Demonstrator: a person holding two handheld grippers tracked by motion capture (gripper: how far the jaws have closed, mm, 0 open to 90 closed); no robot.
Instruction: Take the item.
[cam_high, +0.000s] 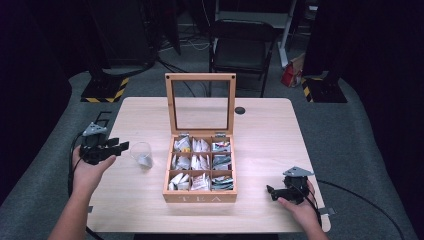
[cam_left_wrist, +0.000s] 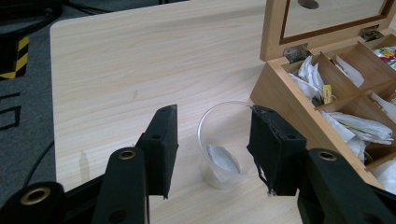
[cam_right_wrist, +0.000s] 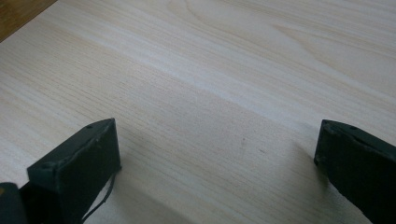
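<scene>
Left tongs (cam_high: 121, 146) beside plastic cup (cam_high: 142, 154)

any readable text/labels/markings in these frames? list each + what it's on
"TEA": on the front wall of the wooden tea box, high view.
Print on the tea bag packets in the compartments: too small and blurred to read.
Yellow tag on one bag, left gripper view: not legible.
Clear plastic cup: no text.

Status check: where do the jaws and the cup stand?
Left gripper open, cup loose between jaws. Right gripper open over bare table. Cup upright, tea bag inside. Tea box beside, no obstruction.
</scene>
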